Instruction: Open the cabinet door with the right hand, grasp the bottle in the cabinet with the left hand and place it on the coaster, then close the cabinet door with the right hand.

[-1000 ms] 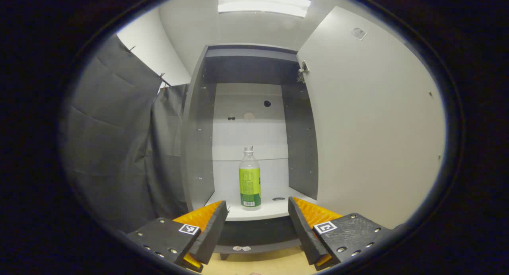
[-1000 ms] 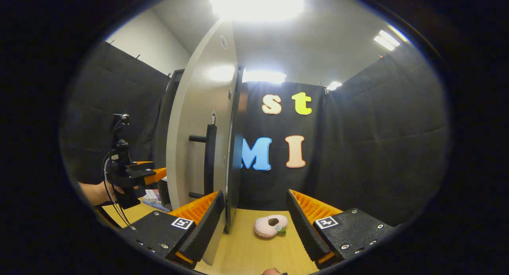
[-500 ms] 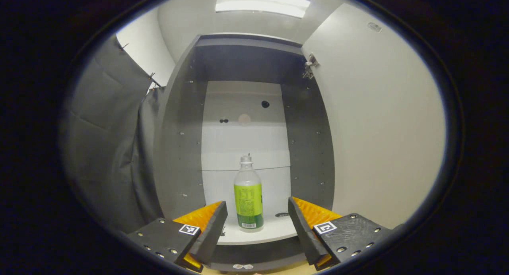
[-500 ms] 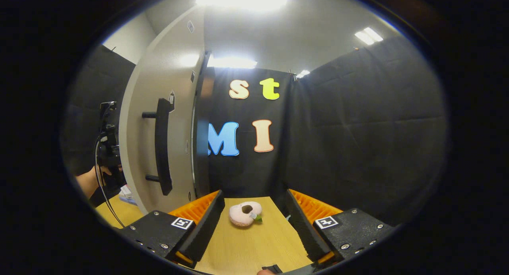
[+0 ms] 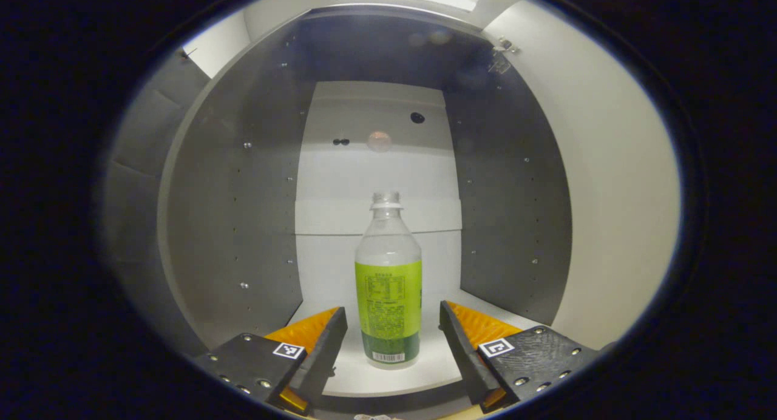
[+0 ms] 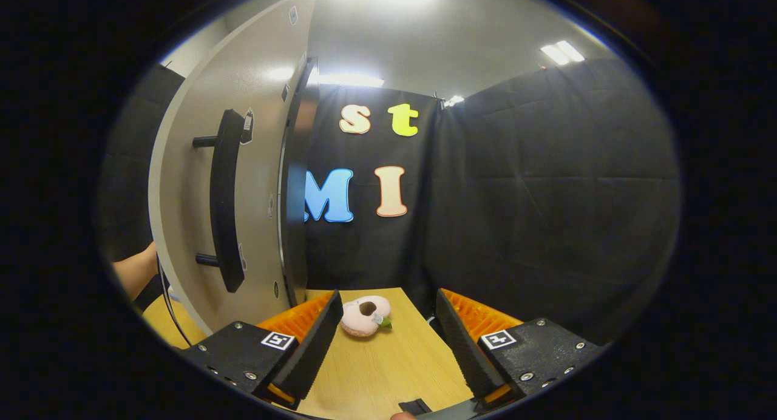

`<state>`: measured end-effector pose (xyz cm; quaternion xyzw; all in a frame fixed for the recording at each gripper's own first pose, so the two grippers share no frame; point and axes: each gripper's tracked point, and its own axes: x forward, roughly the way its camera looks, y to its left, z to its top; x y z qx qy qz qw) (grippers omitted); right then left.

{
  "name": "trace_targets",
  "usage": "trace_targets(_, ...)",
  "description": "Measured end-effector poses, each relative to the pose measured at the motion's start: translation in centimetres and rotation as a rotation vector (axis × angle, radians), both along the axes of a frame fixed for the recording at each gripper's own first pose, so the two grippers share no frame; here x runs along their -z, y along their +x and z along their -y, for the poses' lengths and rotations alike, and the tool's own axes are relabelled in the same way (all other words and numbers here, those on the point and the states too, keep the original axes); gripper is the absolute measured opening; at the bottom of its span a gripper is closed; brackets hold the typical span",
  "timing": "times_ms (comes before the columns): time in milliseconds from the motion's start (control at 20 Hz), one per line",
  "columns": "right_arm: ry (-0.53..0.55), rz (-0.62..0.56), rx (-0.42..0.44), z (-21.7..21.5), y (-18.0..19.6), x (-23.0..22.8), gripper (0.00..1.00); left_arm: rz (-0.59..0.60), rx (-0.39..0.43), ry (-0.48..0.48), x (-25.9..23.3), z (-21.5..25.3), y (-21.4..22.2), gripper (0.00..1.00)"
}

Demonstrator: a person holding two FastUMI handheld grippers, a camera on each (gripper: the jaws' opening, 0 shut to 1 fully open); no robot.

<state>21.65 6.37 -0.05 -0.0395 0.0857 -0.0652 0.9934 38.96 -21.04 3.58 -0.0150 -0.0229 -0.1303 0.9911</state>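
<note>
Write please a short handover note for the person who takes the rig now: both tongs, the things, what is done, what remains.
Left tongs: open, bottle upright between the fingers on the cabinet floor, not gripped.
Right tongs: open, empty, over the wooden table.
Cabinet door is open, handle free.
Left: grip the bottle, carry it to the coaster, close the door.

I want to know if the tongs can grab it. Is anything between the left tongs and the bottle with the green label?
Nothing. In the left gripper view, the open left tongs flank the clear plastic green-labelled bottle, with bare white shelf between.
</note>
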Motion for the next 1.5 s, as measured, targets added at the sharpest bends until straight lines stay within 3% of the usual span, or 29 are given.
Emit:
trace_targets(100, 0.003, -0.008, 0.001, -0.2, 0.1, 0.3, 0.95, -0.01, -0.001, -0.007, 0.4, 0.1, 1.3, 0.88)
trace_targets(300, -0.001, -0.019, 0.008, -0.1, 0.0, 0.6, 0.95, -0.034, 0.017, 0.004, 0.9, 0.8, 2.8, 0.92)
trace_targets(400, 0.003, -0.016, 0.008, 0.1, 0.0, 0.5, 0.95, -0.024, 0.011, 0.01, 0.7, 1.1, 3.0, 0.88)
trace_targets(550, 0.004, -0.008, 0.001, 0.3, -0.4, 0.2, 0.95, -0.035, -0.005, -0.006, 0.4, 0.7, 2.3, 0.63)
trace_targets(600, 0.003, -0.003, -0.004, 0.5, -0.5, 0.0, 0.96, -0.033, -0.004, -0.019, 0.2, 0.7, 1.7, 0.72)
trace_targets(650, 0.003, 0.002, -0.01, 0.6, -0.7, -0.1, 0.96, -0.026, -0.008, -0.031, -0.4, 0.6, 1.2, 0.67)
trace_targets(950, 0.026, 0.025, -0.069, 1.3, -1.6, -0.7, 0.95, 0.013, -0.04, -0.011, -2.6, -1.2, -2.4, 0.67)
trace_targets(1000, 0.031, 0.026, -0.081, 1.4, -1.5, -0.7, 0.95, 0.017, -0.047, -0.009, -2.8, -1.5, -3.2, 0.63)
trace_targets(1150, 0.044, 0.029, -0.122, 1.6, -1.9, -0.7, 0.95, 0.025, -0.069, -0.006, -3.6, -2.2, -5.2, 0.72)
trace_targets(1200, 0.043, 0.033, -0.132, 1.8, -2.0, -0.8, 0.95, 0.029, -0.078, -0.003, -3.6, -2.8, -6.3, 0.63)
trace_targets(1250, 0.04, 0.043, -0.139, 2.1, -2.1, -1.0, 0.95, 0.034, -0.084, -0.002, -3.7, -3.2, -7.3, 0.72)
trace_targets(1350, 0.037, 0.054, -0.157, 2.5, -2.3, -1.1, 0.95, 0.043, -0.104, 0.002, -4.2, -4.0, -9.2, 0.72)
trace_targets(1450, 0.046, 0.064, -0.174, 2.6, -2.5, -1.3, 0.95, 0.045, -0.125, 0.005, -4.3, -4.9, -10.9, 0.63)
trace_targets(1500, 0.05, 0.074, -0.177, 2.9, -2.6, -1.4, 0.95, 0.045, -0.136, 0.006, -4.1, -5.4, -11.9, 0.66)
